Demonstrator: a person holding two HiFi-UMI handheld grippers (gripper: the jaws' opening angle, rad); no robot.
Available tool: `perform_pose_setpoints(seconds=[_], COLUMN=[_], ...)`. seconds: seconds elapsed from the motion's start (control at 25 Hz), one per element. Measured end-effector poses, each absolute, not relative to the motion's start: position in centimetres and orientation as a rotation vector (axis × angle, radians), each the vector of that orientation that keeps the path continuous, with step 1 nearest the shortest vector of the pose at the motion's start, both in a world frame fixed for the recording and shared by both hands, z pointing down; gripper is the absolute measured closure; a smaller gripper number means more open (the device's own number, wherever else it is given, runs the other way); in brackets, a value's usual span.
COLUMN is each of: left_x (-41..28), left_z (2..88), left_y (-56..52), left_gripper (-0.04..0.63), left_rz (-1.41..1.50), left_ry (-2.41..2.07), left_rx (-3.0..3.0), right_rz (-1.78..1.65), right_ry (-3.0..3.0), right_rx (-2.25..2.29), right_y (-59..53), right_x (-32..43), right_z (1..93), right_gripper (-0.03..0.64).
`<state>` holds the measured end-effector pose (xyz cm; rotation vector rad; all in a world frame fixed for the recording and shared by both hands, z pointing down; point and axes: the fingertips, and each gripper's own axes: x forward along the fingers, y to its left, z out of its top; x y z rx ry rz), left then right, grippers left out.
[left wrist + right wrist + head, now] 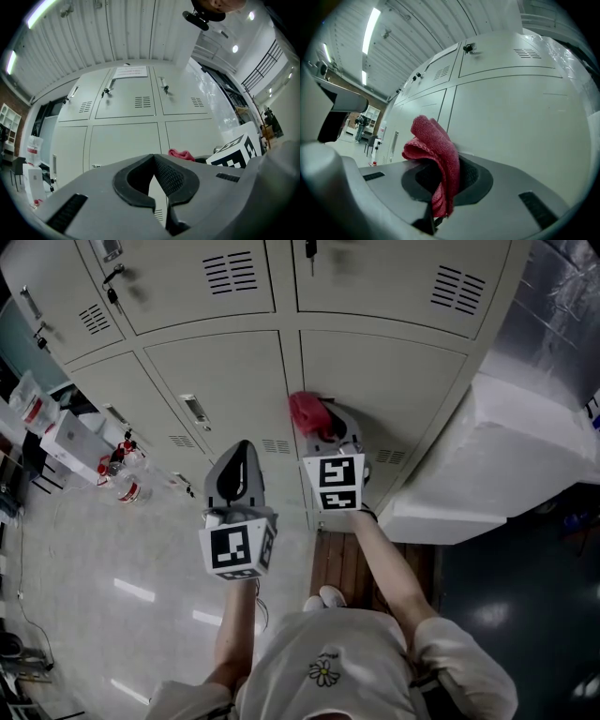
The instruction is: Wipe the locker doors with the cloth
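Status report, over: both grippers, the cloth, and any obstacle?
Left gripper jaws together, empty. Right gripper shut on red cloth, up near a lower locker door; contact unclear. Nothing in the way.

Cloth (pixel 433 140): deep pink-red, looped terry weave.
Locker doors (pixel 216 381): plain pale grey-cream with dark vent slits.
Left tongs (pixel 154 160) and right tongs (pixel 443 164): mid-grey shells, black ribbed pads (pixel 171 178).
Marker cubes (pixel 236 547), centre of head view: white with black square patterns.
Shirt (pixel 328 652): white, small daisy print.
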<state>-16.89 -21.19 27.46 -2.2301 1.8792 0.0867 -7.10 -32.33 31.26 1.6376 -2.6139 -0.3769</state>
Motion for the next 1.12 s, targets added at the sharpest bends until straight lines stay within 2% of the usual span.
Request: perform_pose_setpoints(seconds=[1.12], left_x=[-12.1], left_z=[28.5], left_y=[-22.9], left_gripper=[0.578], left_rz=[0.109], left_ry=[1.784], left_rx=[-2.333], right_rz=[-0.432], right_ry=[-2.337], right_rx=[1.912], right_y=[-31.5], right_x=[6.7], right_z=[31.0], right_gripper=[0.577])
